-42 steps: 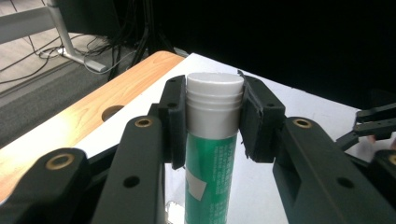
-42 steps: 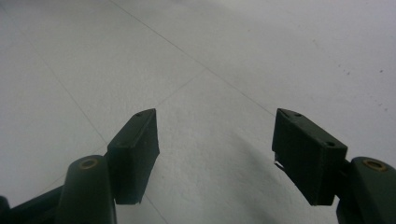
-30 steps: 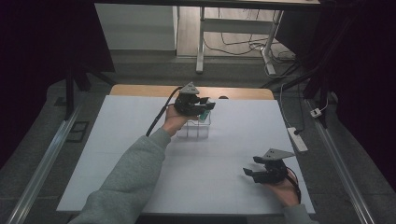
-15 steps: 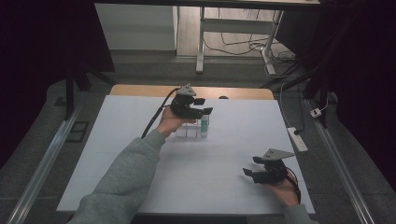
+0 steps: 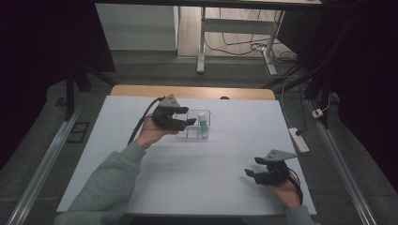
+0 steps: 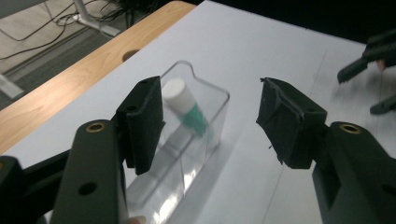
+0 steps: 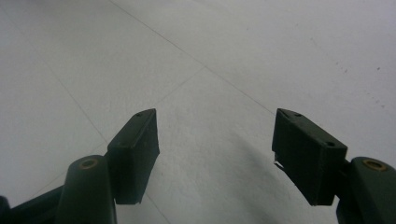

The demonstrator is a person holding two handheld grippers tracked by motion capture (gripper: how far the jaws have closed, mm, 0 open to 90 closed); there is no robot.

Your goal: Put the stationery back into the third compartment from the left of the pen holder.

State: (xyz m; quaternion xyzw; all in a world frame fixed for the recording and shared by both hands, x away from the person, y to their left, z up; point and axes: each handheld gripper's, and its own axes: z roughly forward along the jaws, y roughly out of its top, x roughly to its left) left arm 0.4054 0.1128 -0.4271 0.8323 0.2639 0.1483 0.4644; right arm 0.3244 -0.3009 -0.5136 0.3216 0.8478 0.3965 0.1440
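A clear plastic container (image 5: 196, 127) stands on the white table at the back middle. A small tube with a green body and a white cap (image 5: 202, 124) leans inside it. My left gripper (image 5: 189, 122) hovers just left of the container, its jaws having just been opening, and nothing is between the pads. In the left gripper view the tube (image 6: 185, 108) and the container (image 6: 196, 140) lie just beyond the open left gripper (image 6: 210, 119). My right gripper (image 5: 251, 171) rests open near the front right of the table. The right gripper view shows the right gripper (image 7: 215, 149) over bare table.
The white table top (image 5: 141, 154) sits on a wooden desk whose edge (image 5: 192, 92) shows at the back. A power strip (image 5: 299, 139) lies at the table's right edge. My right gripper (image 6: 373, 70) appears far off in the left gripper view.
My left gripper has drawn back to the left, off the container, and its jaws have opened. The tube now shows in the container, free of the gripper. The right hand has stayed put.
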